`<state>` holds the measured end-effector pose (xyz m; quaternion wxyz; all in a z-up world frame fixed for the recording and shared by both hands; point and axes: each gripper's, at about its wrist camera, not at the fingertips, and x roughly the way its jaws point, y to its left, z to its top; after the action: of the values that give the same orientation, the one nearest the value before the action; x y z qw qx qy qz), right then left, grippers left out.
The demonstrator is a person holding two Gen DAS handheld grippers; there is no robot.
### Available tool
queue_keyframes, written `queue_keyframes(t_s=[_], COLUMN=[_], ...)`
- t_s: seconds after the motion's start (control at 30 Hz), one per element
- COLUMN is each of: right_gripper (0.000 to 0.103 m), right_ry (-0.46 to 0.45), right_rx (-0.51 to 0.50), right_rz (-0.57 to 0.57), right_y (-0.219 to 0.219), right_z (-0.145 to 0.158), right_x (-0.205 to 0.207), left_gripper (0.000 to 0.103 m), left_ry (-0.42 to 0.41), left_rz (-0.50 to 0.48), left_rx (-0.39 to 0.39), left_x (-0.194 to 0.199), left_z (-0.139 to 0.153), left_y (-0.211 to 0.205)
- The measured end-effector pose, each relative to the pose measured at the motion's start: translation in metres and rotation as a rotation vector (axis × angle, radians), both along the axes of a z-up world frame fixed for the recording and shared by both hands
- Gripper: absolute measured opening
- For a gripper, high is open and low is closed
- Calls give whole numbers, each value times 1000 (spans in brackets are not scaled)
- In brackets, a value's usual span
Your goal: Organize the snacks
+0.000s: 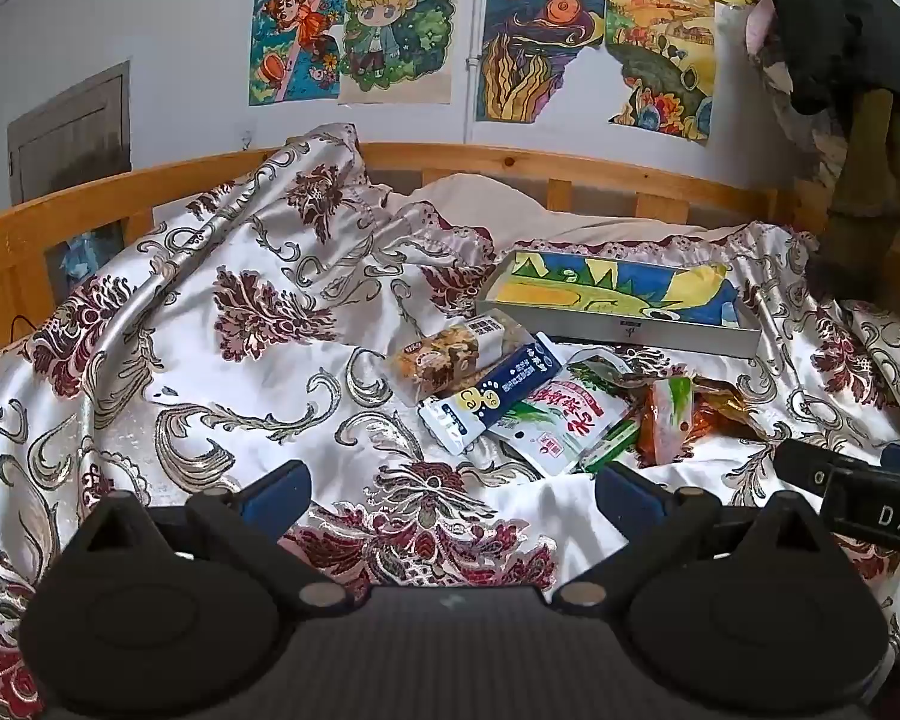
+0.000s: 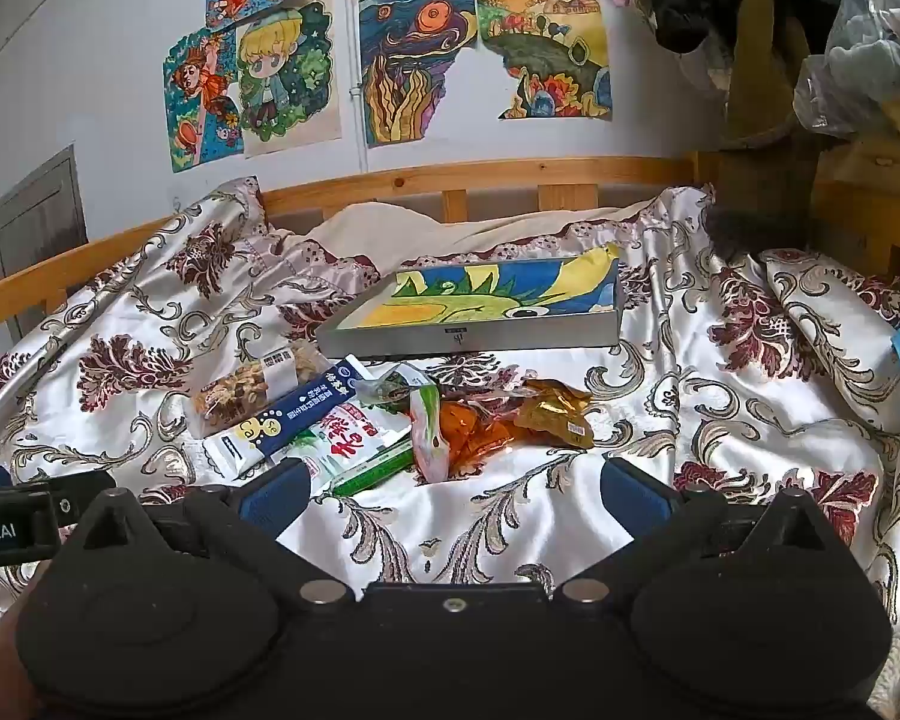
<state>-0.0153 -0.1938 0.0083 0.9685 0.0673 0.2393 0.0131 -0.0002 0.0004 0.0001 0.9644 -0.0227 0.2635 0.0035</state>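
Satin quilt [image 1: 168, 396]: fills the frame, rumpled; everything lies on it.
Left gripper [image 1: 453, 495]: bottom centre of the left view, jaws spread wide, nothing between them; it hangs short of the pile, likely lining up a first pick.
Nut pack [image 1: 444, 354]: leftmost of the snacks, centre frame.
Blue pack [image 1: 492, 396]: overlaps the nut pack's right end.
White pack [image 1: 561, 420]: partly under the blue one.
Orange packs [image 2: 474, 429]: right end of the heap, mid-frame in the right view.
Box [image 2: 480, 306]: just behind the pile, probably where the snacks go.
Right gripper [image 2: 453, 495]: bottom centre, jaws wide apart, empty.
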Motion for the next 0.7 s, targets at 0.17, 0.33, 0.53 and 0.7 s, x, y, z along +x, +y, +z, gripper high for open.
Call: queue_keyframes(t_s=[0.17,0.33,0.53,0.7], right_gripper=[102,102,102,102], right_ry=[-2,1,2,2], right_rx=[-1,1,1,1], right_rz=[2,0,1,0], right_y=[0,0,1,2], right_z=[0,0,-1,-1], right_x=[0,0,1,1], left_gripper=[103,103,103,103], left_ry=[1,4,10,19], left_rz=[2,4,9,14], left_rx=[4,5,7,9], left_x=[0,-1,1,2], left_z=[0,1,-1,-3], left_y=[0,-2,-1,0])
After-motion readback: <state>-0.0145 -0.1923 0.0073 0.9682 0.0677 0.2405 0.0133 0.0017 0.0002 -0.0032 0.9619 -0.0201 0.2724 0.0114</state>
